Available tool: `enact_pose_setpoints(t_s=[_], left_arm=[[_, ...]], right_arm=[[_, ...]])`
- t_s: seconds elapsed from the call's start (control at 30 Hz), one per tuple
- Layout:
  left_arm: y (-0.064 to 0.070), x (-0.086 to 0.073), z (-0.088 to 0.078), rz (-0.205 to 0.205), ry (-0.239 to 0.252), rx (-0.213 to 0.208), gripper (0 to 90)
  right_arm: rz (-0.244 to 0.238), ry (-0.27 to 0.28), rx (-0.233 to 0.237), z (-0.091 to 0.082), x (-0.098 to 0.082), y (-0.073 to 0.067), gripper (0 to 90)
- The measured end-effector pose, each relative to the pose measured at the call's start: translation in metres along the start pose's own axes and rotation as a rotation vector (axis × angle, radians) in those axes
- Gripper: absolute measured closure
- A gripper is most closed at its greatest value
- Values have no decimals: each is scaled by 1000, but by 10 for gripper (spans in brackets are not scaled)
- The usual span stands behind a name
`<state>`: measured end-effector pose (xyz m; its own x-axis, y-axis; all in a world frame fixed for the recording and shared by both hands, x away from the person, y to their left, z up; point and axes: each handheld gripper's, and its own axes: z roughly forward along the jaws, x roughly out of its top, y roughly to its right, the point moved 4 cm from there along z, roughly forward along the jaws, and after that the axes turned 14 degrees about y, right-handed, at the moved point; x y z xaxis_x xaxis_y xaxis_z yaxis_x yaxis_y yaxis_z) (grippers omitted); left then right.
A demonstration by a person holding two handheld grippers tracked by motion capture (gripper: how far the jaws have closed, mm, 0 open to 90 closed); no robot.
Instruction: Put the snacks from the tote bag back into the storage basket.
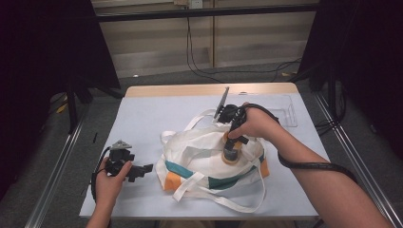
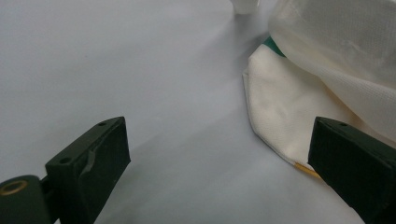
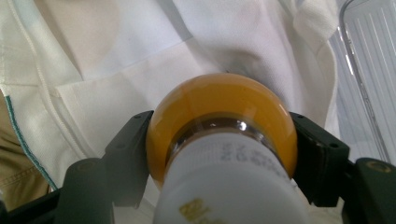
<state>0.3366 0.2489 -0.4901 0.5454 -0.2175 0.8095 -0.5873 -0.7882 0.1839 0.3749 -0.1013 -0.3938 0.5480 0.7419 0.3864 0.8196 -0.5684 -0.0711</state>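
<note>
The bag point(image 1: 209, 156) is woven cloth, off-white and matt, and up close in the left gripper view you can see the fine weave, plus it's got teal and orange panels and flat cloth straps. The table cover point(image 1: 142, 123) looks like a smooth pale sheet with a soft sheen, and there's a wood-looking edge at the far side. The bottle point(image 3: 224, 154) has a glossy orange part, looks like shiny plastic, with a white matt label wrapped below it. Both gripper jaws are matt black plastic. The tray point(image 1: 287, 111) is clear ribbed plastic.
</note>
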Motion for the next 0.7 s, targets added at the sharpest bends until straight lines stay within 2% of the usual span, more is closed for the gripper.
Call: enact_pose_setpoints(t_s=[0.1, 0.27, 0.37, 0.43, 0.7], left_arm=[[2, 0, 1, -7, 10, 1, 52], [2, 1, 1, -7, 10, 0, 52], [1, 0, 0, 0, -1, -3, 52], [2, 1, 0, -9, 13, -3, 51], [2, 0, 0, -9, 20, 0, 51]], right_arm=[[6, -5, 7, -2, 1, 1, 304], [-11, -18, 12, -9, 4, 1, 304], [-4, -19, 13, -10, 5, 1, 304], [-4, -25, 16, -13, 7, 0, 304], [-8, -33, 29, -22, 14, -2, 304]])
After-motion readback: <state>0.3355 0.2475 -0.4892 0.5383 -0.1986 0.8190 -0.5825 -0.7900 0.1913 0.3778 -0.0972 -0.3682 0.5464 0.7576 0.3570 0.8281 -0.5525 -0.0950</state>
